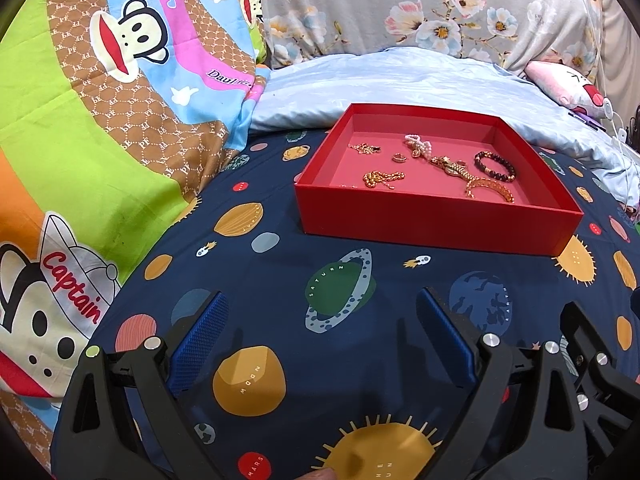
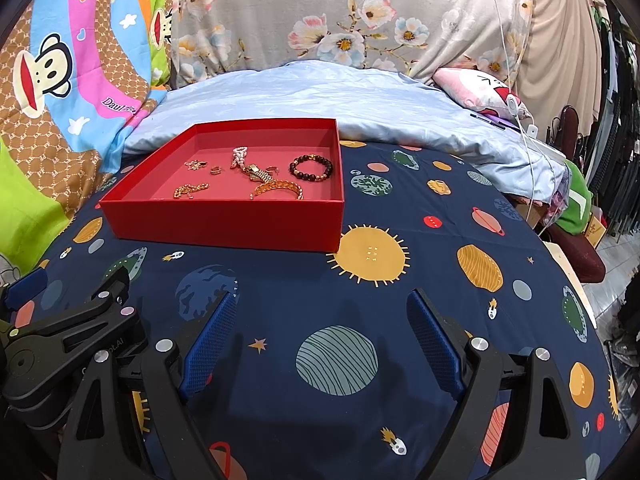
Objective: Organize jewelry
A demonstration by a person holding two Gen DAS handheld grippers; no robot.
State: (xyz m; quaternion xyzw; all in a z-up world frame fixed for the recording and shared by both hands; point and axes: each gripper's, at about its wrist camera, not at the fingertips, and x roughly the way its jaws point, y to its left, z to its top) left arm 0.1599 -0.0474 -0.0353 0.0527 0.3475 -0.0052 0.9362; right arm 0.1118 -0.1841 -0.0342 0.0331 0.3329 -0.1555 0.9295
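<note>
A shallow red box [image 1: 432,220] [image 2: 224,224] lies on the navy planet-print sheet ahead of both grippers. Inside it lie a dark bead bracelet [image 1: 495,166] [image 2: 311,168], a gold link bracelet [image 1: 490,191] [image 2: 278,190], a gold watch-like piece [image 1: 450,165] [image 2: 258,174], a pink bead piece [image 1: 418,145] [image 2: 240,155], a gold chain [image 1: 380,178] [image 2: 190,191], a small ring [image 1: 399,158] [image 2: 216,169] and a small gold chain piece [image 1: 364,148] [image 2: 195,165]. My left gripper [image 1: 322,304] is open and empty, short of the box. My right gripper [image 2: 324,302] is open and empty, near the box's right front corner.
A light blue pillow [image 1: 400,80] [image 2: 320,96] lies behind the box. A cartoon-monkey blanket [image 1: 100,120] rises at the left. A pink plush [image 2: 476,88] and white cables [image 2: 524,128] sit at the right, where the bed edge drops to a tiled floor.
</note>
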